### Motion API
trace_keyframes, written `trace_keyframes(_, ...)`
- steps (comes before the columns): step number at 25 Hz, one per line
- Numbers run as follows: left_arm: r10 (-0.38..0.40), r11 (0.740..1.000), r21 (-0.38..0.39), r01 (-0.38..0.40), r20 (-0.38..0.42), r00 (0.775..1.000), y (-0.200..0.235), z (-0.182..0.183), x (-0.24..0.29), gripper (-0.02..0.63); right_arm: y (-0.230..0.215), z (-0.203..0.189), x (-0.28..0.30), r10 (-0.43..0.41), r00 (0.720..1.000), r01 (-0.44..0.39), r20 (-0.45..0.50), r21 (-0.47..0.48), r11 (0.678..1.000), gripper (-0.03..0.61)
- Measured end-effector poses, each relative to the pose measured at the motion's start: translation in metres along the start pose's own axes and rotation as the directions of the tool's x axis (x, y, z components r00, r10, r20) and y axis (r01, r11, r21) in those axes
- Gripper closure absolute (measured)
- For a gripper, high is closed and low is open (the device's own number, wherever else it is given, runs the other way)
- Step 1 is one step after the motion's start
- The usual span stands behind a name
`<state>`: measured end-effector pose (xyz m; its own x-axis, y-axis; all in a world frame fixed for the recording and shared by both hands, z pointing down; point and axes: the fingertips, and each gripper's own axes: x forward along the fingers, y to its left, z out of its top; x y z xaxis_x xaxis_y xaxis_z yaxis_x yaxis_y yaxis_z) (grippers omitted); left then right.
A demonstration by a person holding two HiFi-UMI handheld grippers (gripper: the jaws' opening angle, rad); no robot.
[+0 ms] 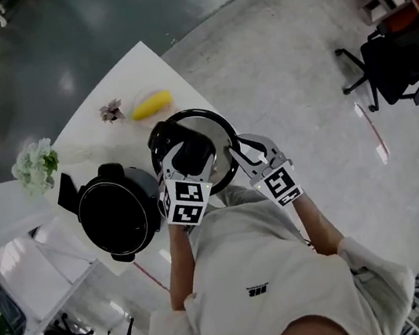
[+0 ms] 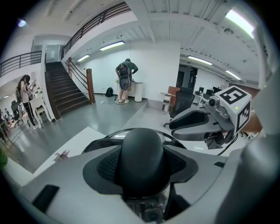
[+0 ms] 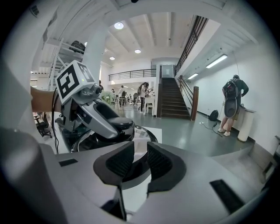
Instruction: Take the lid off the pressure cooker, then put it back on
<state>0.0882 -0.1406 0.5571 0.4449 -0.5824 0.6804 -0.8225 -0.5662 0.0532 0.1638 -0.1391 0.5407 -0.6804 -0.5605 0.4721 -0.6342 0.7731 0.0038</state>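
The round glass lid with a black rim hangs over the white table's near right corner, to the right of the cooker. My left gripper is shut on the lid's black knob, which fills the space between its jaws. My right gripper is shut on the lid's rim at the right side, with the rim running between its close-set pads. The black pressure cooker stands uncovered at the table's near left, its dark inside showing.
A yellow banana-like object, a small dried flower and a bunch of white flowers lie farther back on the table. A black office chair stands on the floor to the right. Shelves stand at the lower left.
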Motion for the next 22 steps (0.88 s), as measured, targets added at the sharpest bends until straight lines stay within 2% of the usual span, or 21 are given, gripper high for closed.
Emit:
trace_keyframes(7,0.004,1.000,-0.029,-0.005,-0.027,1.000,-0.004,-0.023,0.018,0.327,-0.002,-0.026,0.007,0.005,1.000,-0.005,-0.027,0.017,1.000,0.483)
trace_keyframes(22,0.032,0.999,-0.042,-0.034,-0.038,0.999,-0.006,-0.070,0.059,0.327,-0.003,-0.072,0.026,0.012,0.996,-0.010,-0.084,0.025,1.000,0.483)
